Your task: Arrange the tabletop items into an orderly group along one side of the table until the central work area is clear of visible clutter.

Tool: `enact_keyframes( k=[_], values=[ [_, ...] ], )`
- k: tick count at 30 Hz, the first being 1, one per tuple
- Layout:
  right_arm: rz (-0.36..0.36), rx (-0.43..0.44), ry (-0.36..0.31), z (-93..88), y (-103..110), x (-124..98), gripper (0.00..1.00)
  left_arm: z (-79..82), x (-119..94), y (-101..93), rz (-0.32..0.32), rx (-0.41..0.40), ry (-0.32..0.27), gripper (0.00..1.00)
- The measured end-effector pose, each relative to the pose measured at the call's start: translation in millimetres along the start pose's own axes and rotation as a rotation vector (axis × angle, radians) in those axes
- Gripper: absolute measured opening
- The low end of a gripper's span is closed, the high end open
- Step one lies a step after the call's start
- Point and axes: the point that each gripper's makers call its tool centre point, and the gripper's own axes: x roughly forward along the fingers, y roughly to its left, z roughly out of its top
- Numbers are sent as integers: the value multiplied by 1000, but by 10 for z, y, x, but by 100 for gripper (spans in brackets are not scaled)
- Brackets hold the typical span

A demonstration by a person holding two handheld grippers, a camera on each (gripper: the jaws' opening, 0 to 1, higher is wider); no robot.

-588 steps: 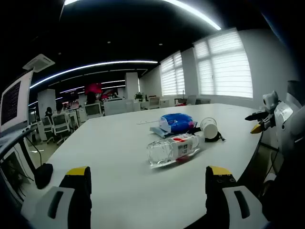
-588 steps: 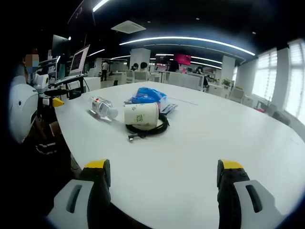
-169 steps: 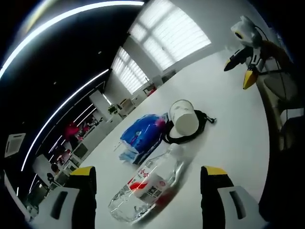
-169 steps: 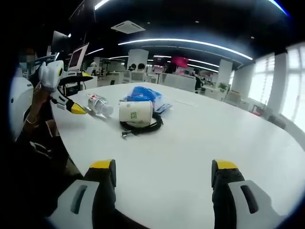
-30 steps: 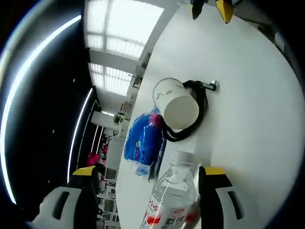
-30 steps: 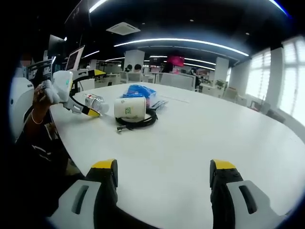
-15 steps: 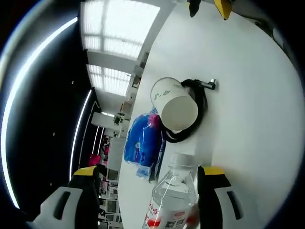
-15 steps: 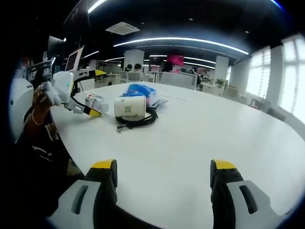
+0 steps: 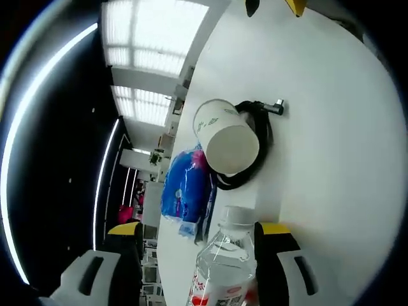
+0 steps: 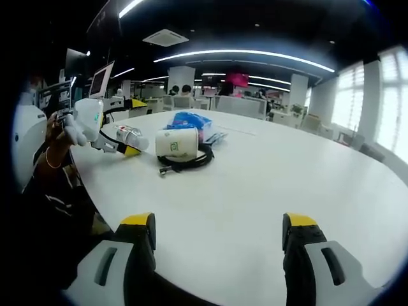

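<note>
Two grippers seen. L gripper (image 9: 197, 255): fingers (image 9: 274, 233) set wide, w/ the clear water bottle (image 9: 224, 268) lying between them, cap end fwd; contact w/ the pads can't be told. Beyond the bottle, near the surface (image 9: 331, 146) edge: blue packet (image 9: 185, 188), paper cup (image 9: 226, 137) on its side over a coiled black cable (image 9: 258, 143). R gripper (image 10: 213, 233): fingers (image 10: 296, 223) spread wide, nothing held, above bare surface by its near edge, well apart from the cluster.
</note>
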Motion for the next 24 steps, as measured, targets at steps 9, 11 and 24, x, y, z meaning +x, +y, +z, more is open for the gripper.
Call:
enact_keyframes(
  k=[9,11,24],
  values=[
    [-1,-9,-1,19,0,-5,78,12,26,-61,-27,-19,-2,59],
    [0,-9,2,14,-1,-6,78,13,33,-68,-26,-18,0,58],
    [-3,-5,-2,12,-6,-14,78,25,66,-178,-69,16,18,43]
  ],
)
